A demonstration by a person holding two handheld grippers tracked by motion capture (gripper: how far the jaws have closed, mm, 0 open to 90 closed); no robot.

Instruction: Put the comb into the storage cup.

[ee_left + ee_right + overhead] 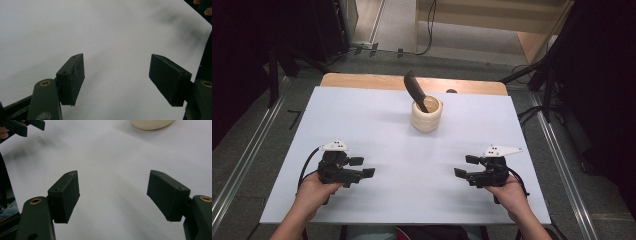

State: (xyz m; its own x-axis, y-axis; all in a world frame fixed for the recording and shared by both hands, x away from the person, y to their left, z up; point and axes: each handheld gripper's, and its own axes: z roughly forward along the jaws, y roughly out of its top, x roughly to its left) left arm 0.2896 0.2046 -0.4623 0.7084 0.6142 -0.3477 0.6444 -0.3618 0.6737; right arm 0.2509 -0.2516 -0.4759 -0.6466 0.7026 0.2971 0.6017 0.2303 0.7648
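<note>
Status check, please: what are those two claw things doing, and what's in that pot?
Left gripper open, empty. Right gripper open, empty. Cream pot upright at far centre, dark utensil leaning inside. Nothing between.

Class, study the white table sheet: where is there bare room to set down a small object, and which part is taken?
The white sheet lies bare between the left gripper and the right gripper, both open, and along its left and right sides. The only occupied patch is far centre, where the cream ribbed cup stands holding a black spatula.
</note>
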